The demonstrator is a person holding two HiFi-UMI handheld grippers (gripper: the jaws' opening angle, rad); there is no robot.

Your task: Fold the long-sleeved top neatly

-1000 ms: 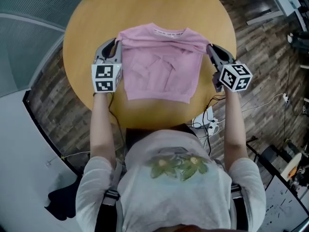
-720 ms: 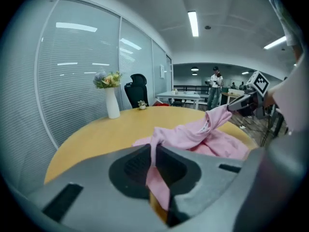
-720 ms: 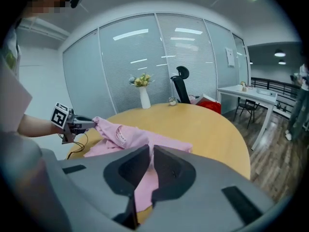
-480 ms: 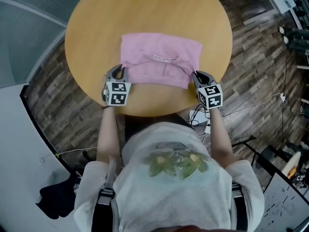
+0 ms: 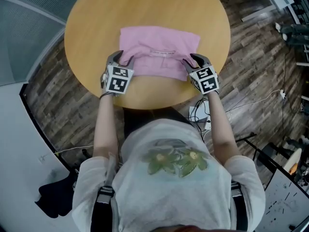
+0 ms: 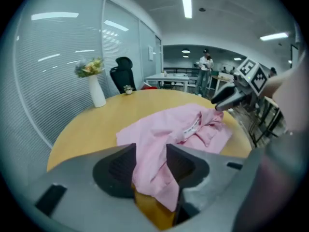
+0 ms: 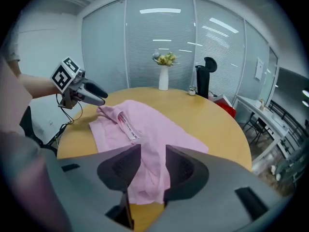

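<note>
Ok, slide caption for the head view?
Left gripper and right gripper, jaws opening around near corners of the folded pink top on the round table.

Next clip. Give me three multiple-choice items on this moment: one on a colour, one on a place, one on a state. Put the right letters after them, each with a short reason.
1. The top is:
A) blue
B) white
C) pink

2. The white vase stands:
A) on the floor
B) on the round table, beyond the top
C) on the top itself

3. Between the jaws of the left claw there is:
A) pink cloth
B) nothing
C) a cable

Answers:
1 C: the garment is pink in every view.
2 B: both gripper views show the vase on the tabletop, past the garment.
3 A: the left gripper view shows a corner of the top between the jaws, which are opening.
</note>
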